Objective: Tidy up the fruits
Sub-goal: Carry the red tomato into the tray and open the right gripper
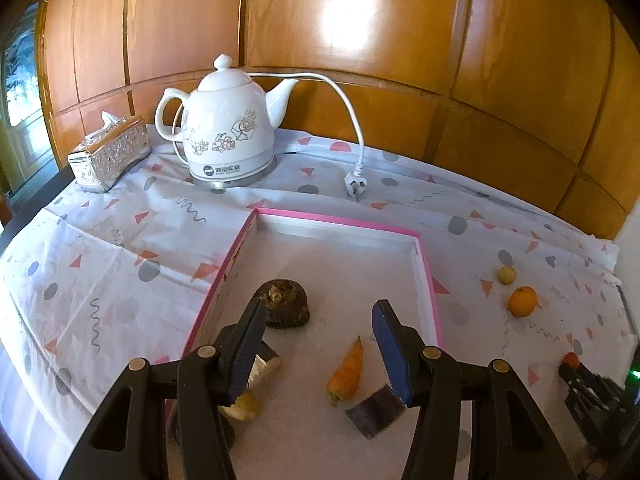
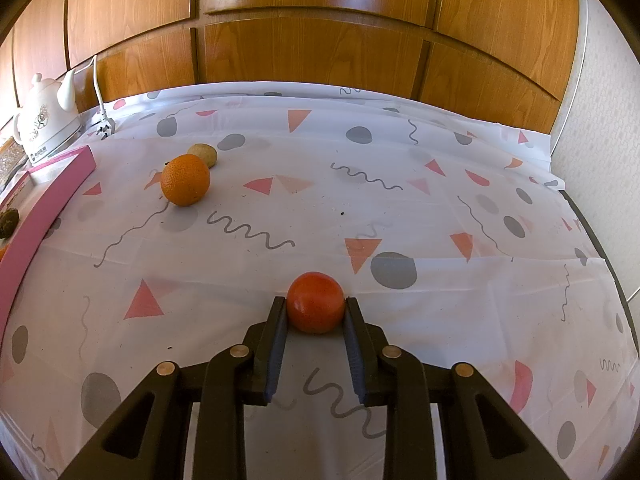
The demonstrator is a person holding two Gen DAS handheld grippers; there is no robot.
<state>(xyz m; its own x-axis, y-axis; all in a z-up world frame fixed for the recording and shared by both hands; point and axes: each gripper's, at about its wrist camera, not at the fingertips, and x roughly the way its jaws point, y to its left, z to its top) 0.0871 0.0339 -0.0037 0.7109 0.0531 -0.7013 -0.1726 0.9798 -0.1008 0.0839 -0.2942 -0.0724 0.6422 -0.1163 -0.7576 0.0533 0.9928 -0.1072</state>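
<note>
My left gripper hangs open over the pink-rimmed box, with nothing pressed between its pads. On the box floor lie a dark brown round piece beside the left finger, a carrot piece, a purple eggplant piece and pale chunks. My right gripper is shut on a red tomato just above the tablecloth. An orange and a small yellowish fruit rest on the cloth to the right of the box.
A white kettle on its base stands at the back, its cord and plug lying on the cloth. A silver tissue box sits at the back left. Wooden panels close off the far side.
</note>
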